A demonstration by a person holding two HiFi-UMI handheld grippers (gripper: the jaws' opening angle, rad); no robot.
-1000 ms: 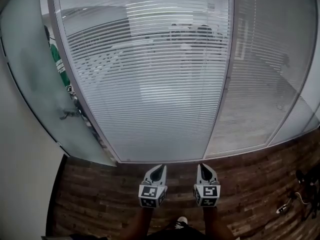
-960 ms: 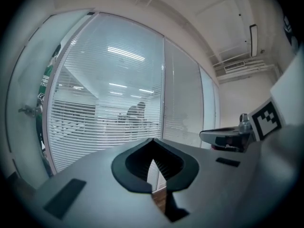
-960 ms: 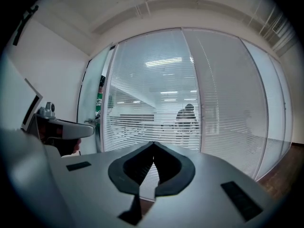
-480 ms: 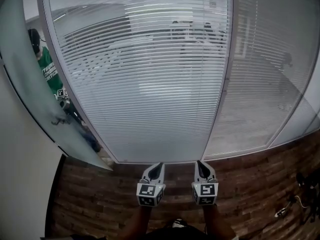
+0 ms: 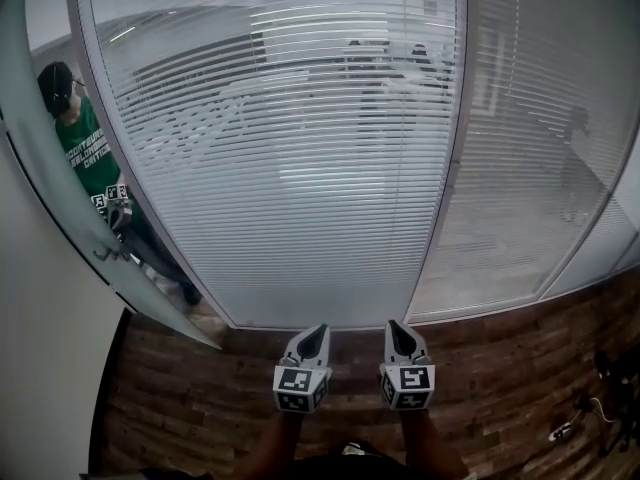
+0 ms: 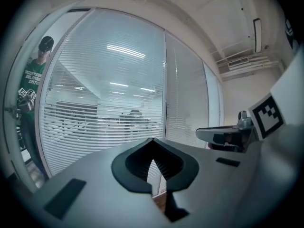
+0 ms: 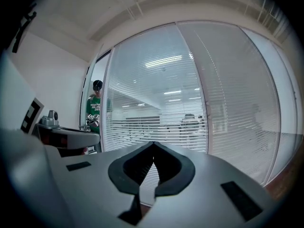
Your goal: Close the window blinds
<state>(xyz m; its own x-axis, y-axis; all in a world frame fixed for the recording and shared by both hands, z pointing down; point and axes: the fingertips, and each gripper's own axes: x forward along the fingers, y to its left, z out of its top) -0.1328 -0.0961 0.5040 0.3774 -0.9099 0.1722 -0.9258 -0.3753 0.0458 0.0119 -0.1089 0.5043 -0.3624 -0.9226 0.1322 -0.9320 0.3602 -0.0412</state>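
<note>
The left gripper's (image 6: 152,141) jaws are pressed together at the tips with nothing between them. The right gripper's (image 7: 153,144) jaws meet tip to tip in the same way and are empty. In each, only a thin slit lower down lets slats show through. Both grippers point at the blinds (image 5: 290,168), which hang behind glass straight ahead, apart from the jaws. The slats are tilted partly open, so ceiling lights and dim shapes show through. Only the head view shows the two grippers side by side, low over the wood floor (image 5: 200,398) near the foot of the glass, with the forearms cut off by the lower edge. Each gripper view catches the other gripper at its side. The left gripper view alone shows a ceiling vent (image 6: 242,63) high at the right. A post (image 5: 450,168) parts the middle pane from a right pane, where the blinds look denser. The shapes beyond the slats are too faint to name. At the left stands a frosted glass door (image 5: 40,198). Between it and the window frame is a person (image 5: 85,148) in a green shirt, partly hidden, holding marker cubes. A white wall (image 5: 40,388) fills the lower left. Dark cables (image 5: 590,418) lie on the floor at the right edge, hard to make out.
</note>
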